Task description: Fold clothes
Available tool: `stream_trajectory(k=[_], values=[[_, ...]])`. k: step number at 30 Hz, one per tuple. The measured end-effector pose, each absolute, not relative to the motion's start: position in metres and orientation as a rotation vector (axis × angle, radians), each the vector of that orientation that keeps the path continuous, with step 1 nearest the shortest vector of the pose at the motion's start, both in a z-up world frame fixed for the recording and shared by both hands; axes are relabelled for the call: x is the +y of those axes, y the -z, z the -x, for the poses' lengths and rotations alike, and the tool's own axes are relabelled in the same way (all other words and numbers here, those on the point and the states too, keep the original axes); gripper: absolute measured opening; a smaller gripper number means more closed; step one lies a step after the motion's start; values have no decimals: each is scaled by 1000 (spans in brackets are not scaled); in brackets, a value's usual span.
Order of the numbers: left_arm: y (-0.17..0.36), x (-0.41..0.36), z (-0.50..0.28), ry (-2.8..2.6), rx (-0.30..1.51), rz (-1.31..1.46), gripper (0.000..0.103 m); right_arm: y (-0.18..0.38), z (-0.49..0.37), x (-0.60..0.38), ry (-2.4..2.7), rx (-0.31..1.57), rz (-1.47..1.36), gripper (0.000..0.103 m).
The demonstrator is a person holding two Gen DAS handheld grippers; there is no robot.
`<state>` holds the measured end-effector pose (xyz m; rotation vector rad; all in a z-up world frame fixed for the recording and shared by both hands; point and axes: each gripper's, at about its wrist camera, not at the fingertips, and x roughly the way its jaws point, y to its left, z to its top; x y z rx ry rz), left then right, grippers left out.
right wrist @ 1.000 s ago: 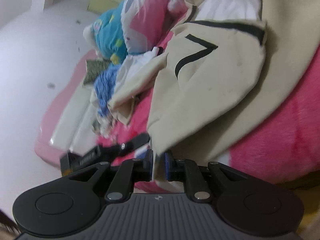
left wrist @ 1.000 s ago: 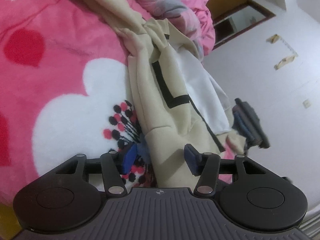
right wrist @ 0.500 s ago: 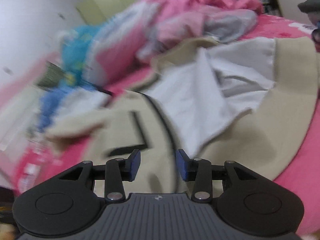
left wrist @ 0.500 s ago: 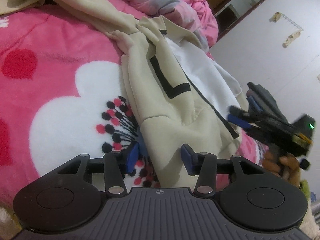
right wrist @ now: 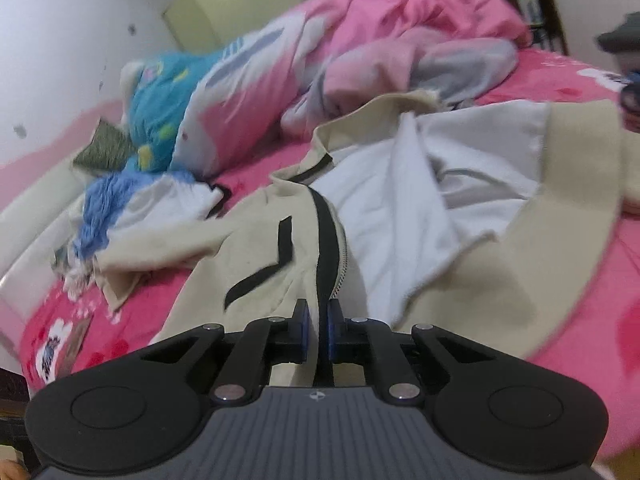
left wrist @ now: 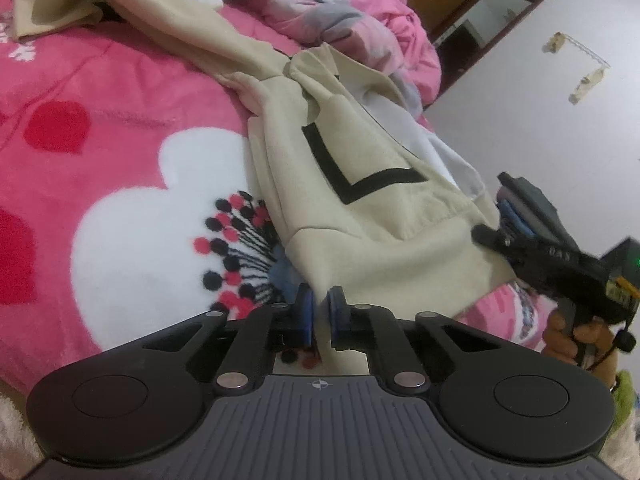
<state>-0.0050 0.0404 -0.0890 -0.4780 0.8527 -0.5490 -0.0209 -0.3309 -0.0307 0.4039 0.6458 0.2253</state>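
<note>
Both pairs of jaws stand nearly closed on cloth. The left gripper (left wrist: 319, 312) has its blue pads drawn together on the bottom hem of the beige zip jacket (left wrist: 360, 184), pinching the hem's corner where it lies on the pink fleece blanket (left wrist: 100, 128). The right gripper (right wrist: 317, 328) has its jaws closing on the jacket's front edge, with the black zipper band (right wrist: 326, 240) running straight down between the pads, which press on the cloth from both sides.

From the left wrist, the jacket lies along the bed's far-side edge, its hem toward the camera and its body running away toward the crumpled pink quilt (left wrist: 352, 12). A black angular stripe (left wrist: 348, 172) marks its front panel, and one long sleeve (left wrist: 192, 28) trails across the blanket toward the far left corner. The white lining (left wrist: 432, 140) shows where the front lies open. The right gripper appears at the right edge of this view, just beyond the hem, held in a person's hand (left wrist: 576, 332).

From the right wrist, the jacket spreads open across the blanket, white lining up on the right, the striped panel on the left. A heap of other clothes, blue (right wrist: 100, 208) and teal (right wrist: 160, 108), lies near the bed's left edge, beside the quilt.
</note>
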Motion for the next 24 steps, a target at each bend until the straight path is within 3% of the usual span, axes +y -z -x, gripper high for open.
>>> stream_trajectory(k=[5, 12, 16, 19, 20, 24], values=[[104, 44, 2, 539, 893, 498, 6, 78, 33, -343, -164, 743, -510, 9], [102, 38, 5, 544, 888, 463, 6, 77, 30, -344, -165, 721, -507, 10], [103, 46, 6, 563, 902, 525, 15, 83, 37, -353, -174, 711, -570, 14], [98, 55, 8, 559, 882, 552, 23, 77, 48, -357, -151, 683, -566, 24], [95, 58, 9, 549, 865, 546, 24, 75, 52, -359, -142, 673, -564, 28], [75, 71, 9, 525, 778, 516, 26, 53, 67, -367, -74, 601, -507, 30]])
